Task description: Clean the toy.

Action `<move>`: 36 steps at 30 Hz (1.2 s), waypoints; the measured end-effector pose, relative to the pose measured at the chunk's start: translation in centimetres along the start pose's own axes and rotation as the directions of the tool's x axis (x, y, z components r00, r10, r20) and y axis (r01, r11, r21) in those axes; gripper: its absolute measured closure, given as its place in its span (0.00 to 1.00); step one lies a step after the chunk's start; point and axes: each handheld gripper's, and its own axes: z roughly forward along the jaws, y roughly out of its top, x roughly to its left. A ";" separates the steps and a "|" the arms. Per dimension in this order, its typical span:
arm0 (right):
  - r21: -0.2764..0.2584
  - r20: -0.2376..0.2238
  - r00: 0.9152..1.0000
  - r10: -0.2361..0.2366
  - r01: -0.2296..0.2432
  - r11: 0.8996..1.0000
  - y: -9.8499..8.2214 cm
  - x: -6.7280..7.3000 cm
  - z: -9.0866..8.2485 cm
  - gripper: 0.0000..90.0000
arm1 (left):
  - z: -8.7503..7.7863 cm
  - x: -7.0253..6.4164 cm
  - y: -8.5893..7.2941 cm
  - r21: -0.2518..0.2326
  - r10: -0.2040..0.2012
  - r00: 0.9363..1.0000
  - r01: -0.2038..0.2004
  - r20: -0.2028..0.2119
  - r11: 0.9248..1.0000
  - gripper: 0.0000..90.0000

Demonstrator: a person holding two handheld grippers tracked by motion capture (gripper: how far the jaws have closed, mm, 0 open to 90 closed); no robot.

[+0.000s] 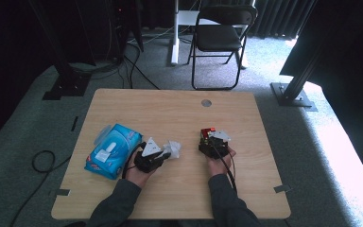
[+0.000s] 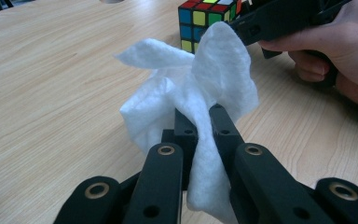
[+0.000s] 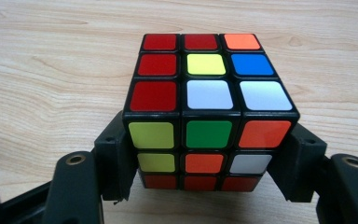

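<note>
A crumpled white wipe (image 2: 191,93) is pinched between the two black jaws of my left gripper (image 2: 204,122), which is shut on it; in the high view the wipe (image 1: 172,149) sticks out just right of that gripper (image 1: 163,153). A scrambled colour cube (image 3: 205,107) rests on the wooden table, and my right gripper (image 3: 205,158) is shut on its two side faces. From above, the cube (image 1: 207,133) sits at the tip of the right gripper (image 1: 210,141). The cube (image 2: 205,21) stands just behind the wipe in the left gripper view.
A blue pack of wet wipes (image 1: 112,150) lies on the table (image 1: 179,109) left of my left hand. A round cable hole (image 1: 206,102) marks the far edge. A black folding chair (image 1: 220,38) stands on the carpet beyond the table.
</note>
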 end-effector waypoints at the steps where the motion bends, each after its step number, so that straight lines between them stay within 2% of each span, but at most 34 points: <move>1: 0.001 -0.001 1.000 0.000 0.000 1.000 0.0 0.0 0.0 0.38 | 0.0 0.0 0.0 0.000 0.000 1.000 0.000 0.000 1.000 0.94; 8: 0.006 -0.018 1.000 -0.008 0.008 1.000 -0.1 0.3 0.0 0.36 | 0.0 0.0 0.0 0.000 0.000 1.000 0.000 0.000 1.000 0.94; 17: -0.021 -0.047 0.999 -0.014 0.013 1.000 0.2 0.2 -0.5 0.29 | 0.0 0.0 0.0 0.000 -0.001 1.000 0.001 0.000 1.000 0.94; 25: -0.053 -0.072 0.996 -0.060 0.056 0.997 0.6 -0.1 -1.2 0.27 | 0.0 0.0 0.0 -0.001 -0.001 1.000 0.001 -0.001 1.000 0.94; 30: -0.066 -0.092 0.993 -0.079 0.073 0.995 0.8 -0.9 -1.6 0.27 | 0.0 0.0 0.0 -0.001 -0.001 1.000 0.001 -0.001 1.000 0.94; 36: -0.081 -0.125 0.983 -0.134 0.124 0.989 1.1 -1.6 -2.0 0.27 | 0.1 -0.1 0.0 0.001 0.001 1.000 -0.001 0.000 1.000 0.94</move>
